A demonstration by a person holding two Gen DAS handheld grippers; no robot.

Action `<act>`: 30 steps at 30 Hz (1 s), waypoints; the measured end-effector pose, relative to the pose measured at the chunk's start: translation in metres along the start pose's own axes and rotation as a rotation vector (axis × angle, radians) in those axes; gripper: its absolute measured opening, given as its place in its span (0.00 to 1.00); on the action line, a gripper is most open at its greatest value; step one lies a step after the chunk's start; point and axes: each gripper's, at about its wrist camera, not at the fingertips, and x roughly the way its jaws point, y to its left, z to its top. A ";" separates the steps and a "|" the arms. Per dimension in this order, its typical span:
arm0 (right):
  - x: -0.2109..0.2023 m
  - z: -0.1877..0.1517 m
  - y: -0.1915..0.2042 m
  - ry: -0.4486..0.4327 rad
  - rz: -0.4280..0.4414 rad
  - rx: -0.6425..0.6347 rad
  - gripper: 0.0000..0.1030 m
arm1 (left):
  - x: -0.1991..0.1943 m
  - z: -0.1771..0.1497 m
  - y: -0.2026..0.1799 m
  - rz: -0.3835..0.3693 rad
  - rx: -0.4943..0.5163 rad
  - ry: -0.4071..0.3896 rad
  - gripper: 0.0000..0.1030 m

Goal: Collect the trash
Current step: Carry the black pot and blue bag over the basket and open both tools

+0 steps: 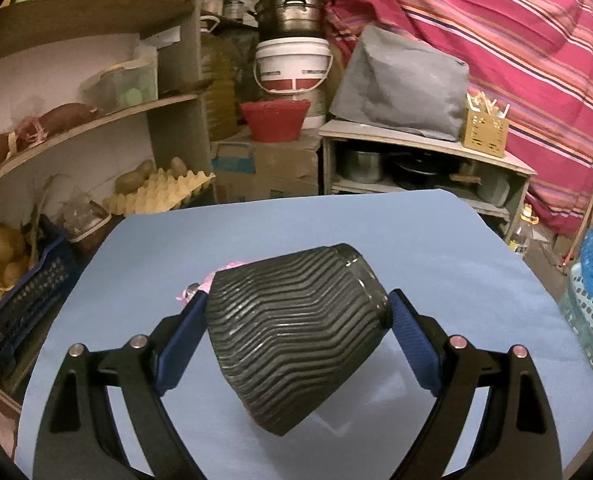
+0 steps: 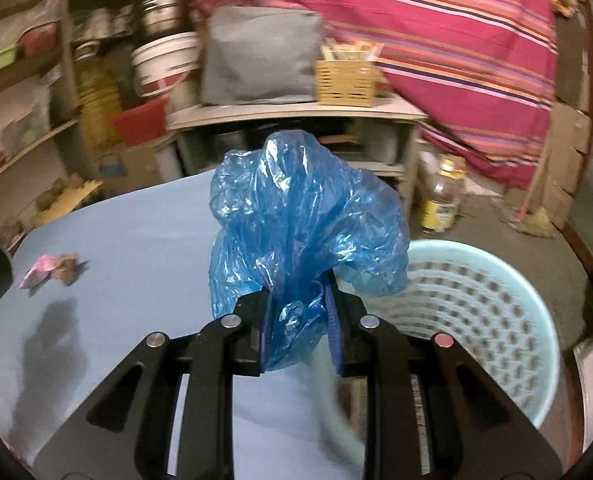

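Right wrist view: right gripper [image 2: 298,320] pinches a blue plastic bag [image 2: 304,220] (flimsy); it could miss the pale basket [image 2: 528,360]. Left gripper [image 1: 296,316], spread wide, clamps a tilted ribbed dark cup [image 1: 292,332].

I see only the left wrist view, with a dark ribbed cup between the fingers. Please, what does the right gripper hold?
Observer: The right gripper is shut on a crumpled blue plastic bag.
Operator: Where is the trash basket?
Observer: A light blue perforated basket stands beside the table, right of the bag.
Operator: Is any trash left on the table?
Observer: Yes, a pink wrapper and a brown crumpled scrap lie together near the table's left edge.
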 end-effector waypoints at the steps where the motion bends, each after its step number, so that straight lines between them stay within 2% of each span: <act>1: -0.001 -0.001 -0.008 0.001 -0.010 0.008 0.23 | 0.001 -0.001 -0.002 -0.009 0.001 0.005 0.85; 6: -0.010 -0.008 -0.045 0.007 -0.046 0.041 0.23 | -0.005 -0.004 -0.017 -0.057 -0.018 0.024 0.85; 9: -0.018 -0.009 -0.064 0.001 -0.061 0.042 0.23 | -0.012 0.003 -0.035 -0.046 0.003 -0.003 0.85; 13: -0.023 -0.011 -0.077 0.001 -0.059 0.053 0.23 | -0.022 0.014 -0.063 -0.074 0.018 -0.031 0.85; 21: -0.029 -0.009 -0.083 -0.008 -0.060 0.075 0.23 | -0.026 0.023 -0.158 -0.208 0.055 -0.059 0.85; 26: -0.024 -0.011 -0.089 0.010 -0.056 0.094 0.23 | -0.018 0.016 -0.222 -0.292 0.113 -0.035 0.85; 30: -0.023 -0.009 -0.100 0.015 -0.087 0.106 0.23 | -0.011 0.011 -0.268 -0.343 0.161 -0.016 0.85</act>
